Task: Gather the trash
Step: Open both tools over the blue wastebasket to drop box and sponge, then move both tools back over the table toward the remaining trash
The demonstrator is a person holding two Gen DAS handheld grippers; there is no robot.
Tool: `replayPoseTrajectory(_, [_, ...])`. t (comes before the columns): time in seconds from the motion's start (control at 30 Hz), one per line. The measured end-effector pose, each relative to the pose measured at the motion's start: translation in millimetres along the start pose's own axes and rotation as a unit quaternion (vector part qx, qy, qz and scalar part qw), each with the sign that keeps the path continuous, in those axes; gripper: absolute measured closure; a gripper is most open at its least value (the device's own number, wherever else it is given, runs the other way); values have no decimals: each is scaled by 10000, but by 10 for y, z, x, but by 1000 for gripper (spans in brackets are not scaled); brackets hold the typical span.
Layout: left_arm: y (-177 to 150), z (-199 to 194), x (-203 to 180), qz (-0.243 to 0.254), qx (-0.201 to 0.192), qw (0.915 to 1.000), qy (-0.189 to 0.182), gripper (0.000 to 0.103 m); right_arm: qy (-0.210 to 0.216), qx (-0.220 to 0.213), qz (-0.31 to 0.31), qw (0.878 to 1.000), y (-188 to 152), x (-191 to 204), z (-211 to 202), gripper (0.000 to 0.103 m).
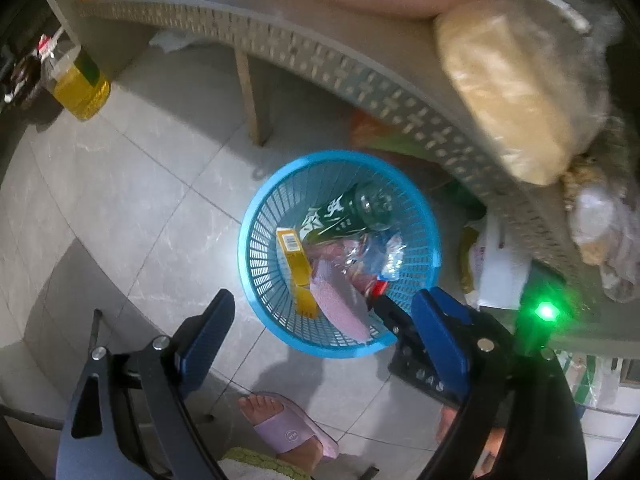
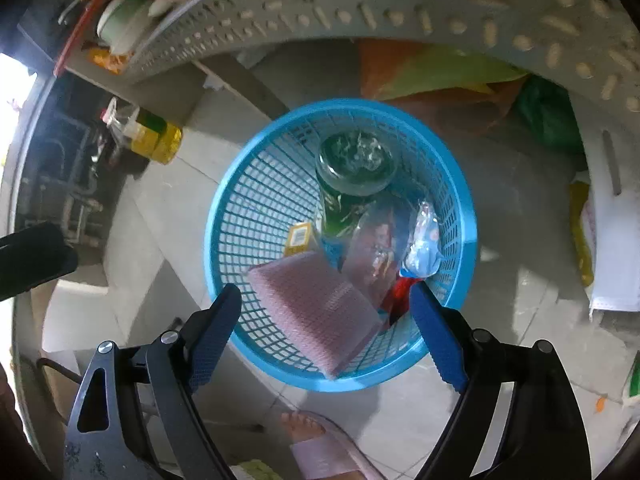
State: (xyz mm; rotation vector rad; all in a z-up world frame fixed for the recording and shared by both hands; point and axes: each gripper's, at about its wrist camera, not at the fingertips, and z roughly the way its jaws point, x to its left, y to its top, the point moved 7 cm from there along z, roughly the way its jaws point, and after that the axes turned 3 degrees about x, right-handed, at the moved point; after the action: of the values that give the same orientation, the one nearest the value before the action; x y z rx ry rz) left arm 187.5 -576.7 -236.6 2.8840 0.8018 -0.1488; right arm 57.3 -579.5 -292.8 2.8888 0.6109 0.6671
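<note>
A blue mesh basket [image 1: 256, 248] [image 2: 240, 216] stands on the tiled floor under a table edge. It holds a green bottle [image 1: 352, 208] [image 2: 352, 168], a yellow box [image 1: 298, 264] [image 2: 299, 236], a pink pad [image 1: 340, 304] [image 2: 320, 312], a clear wrapper [image 2: 380, 248] and a crumpled blue-white wrapper [image 1: 390, 256] [image 2: 424, 240]. My left gripper [image 1: 326, 320] is open and empty above the basket's near rim. My right gripper [image 2: 326, 320] is open and empty right over the basket; it also shows in the left wrist view [image 1: 396, 320] beside the basket.
A perforated grey table [image 1: 320, 60] [image 2: 400, 8] arches above the basket, with a tan bag [image 1: 508, 96] on it. A yellow oil bottle [image 1: 80, 88] [image 2: 156, 140] stands on the floor at left. Bags [image 2: 440, 76] lie under the table. A slippered foot [image 1: 288, 428] [image 2: 320, 448] is below.
</note>
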Motion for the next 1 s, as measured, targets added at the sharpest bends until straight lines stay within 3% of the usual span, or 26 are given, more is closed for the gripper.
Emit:
replayPoseTrajectory(0.13, [-99,-398,-48,194,-269,9994,-56,15,120,-119,58,9998,-41,-7,-150,21])
replayPoseTrajectory(0.3, [-363,-1096,-7,413,-895,9950,-139,15,103,-151,-161,9997,-228,84,-291,21])
replayPoseTrajectory(0.53, [-1136,-1955,450,145,-1678,9856,-150,15,-155,-262,-940,9951,-520,306,-427,26])
replayPoseTrajectory(0.7, [-1913,-2376,892,-498,-2174,9744,-282,15,-580,86,-1427,9880,-402,404,-86,36])
replayPoseTrajectory(0.83, [-2542,-2676,1238,-906,-2711,9583,-2,15,-1161,462,-1898,9738,-310,447,368,43])
replayPoseTrajectory(0.93, [-2967,-2748,1495,-1297,-2818,9505,194,15,-1492,722,-2200,9613,-297,467,672,46])
replayPoseTrajectory(1.0, [-3193,-2782,1646,-1516,-2818,9470,289,15,-1617,841,-2330,9552,-307,478,817,54])
